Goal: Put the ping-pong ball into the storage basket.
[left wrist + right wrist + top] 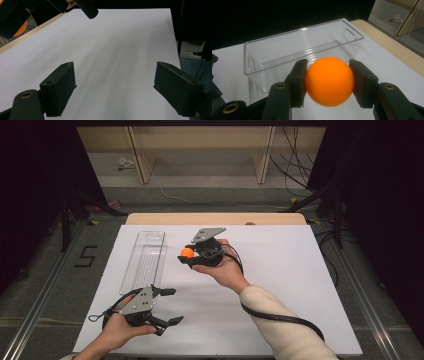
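Waiting at the near left, the left gripper (167, 306) hangs just over the white surface (280, 270) with its jaws spread wide and nothing between them. Farther in, near the middle, the right gripper (186, 254) is the busy one: its jaws are pinching the orange ball (329, 81) from both sides, pads pressed to its flanks, the ball held clear above the surface. Just beyond it to the left lies the clear plastic bin (145, 257), long, open-topped and without anything inside, with its far end reaching toward the bare wooden strip (215, 218) of the surface. Looks like the carry step: ball gripped, not yet delivered. The next move, by my reading, calls for swinging the ball left until it sits over the bin's open top, lowering it between the walls, then parting the jaws gently so it doesn't bounce out.
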The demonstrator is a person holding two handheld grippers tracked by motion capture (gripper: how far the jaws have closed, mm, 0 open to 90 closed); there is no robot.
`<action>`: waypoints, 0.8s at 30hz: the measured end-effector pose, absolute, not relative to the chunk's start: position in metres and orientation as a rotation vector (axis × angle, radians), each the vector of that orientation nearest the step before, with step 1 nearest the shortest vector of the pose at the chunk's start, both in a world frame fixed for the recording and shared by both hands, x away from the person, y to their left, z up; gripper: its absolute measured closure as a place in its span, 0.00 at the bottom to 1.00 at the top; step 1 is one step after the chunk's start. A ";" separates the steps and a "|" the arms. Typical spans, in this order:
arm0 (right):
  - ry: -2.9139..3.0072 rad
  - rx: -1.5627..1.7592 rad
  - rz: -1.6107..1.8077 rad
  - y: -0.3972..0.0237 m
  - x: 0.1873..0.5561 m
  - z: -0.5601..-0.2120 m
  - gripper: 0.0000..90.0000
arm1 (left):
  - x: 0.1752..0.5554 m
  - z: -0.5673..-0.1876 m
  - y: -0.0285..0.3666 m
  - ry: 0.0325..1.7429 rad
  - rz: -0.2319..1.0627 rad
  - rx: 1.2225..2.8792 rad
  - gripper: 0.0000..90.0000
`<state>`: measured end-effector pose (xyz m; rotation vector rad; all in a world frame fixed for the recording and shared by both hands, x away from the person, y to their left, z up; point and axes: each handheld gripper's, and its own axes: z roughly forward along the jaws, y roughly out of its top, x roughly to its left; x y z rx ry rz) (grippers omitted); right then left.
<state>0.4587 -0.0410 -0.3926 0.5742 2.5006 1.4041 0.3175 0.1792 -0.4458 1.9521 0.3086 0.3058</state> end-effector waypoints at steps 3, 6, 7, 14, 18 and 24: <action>2.499 0.572 1.403 -0.039 0.459 -0.391 0.57 | 0.317 -0.446 0.179 0.307 0.308 1.953 0.19; 2.501 0.573 1.405 -0.036 0.460 -0.390 0.57 | 0.317 -0.446 0.178 0.311 0.305 1.953 0.19; 2.504 0.571 1.399 -0.036 0.460 -0.390 0.57 | 0.317 -0.446 0.178 0.310 0.305 1.953 0.19; 2.500 0.568 1.408 -0.032 0.463 -0.389 0.57 | 0.317 -0.446 0.179 0.305 0.308 1.956 0.19; 2.504 0.570 1.405 -0.029 0.464 -0.390 0.57 | 0.317 -0.446 0.178 0.302 0.306 1.956 0.19; 2.509 0.558 1.406 -0.024 0.465 -0.390 0.57 | 0.317 -0.445 0.178 0.303 0.302 1.953 0.19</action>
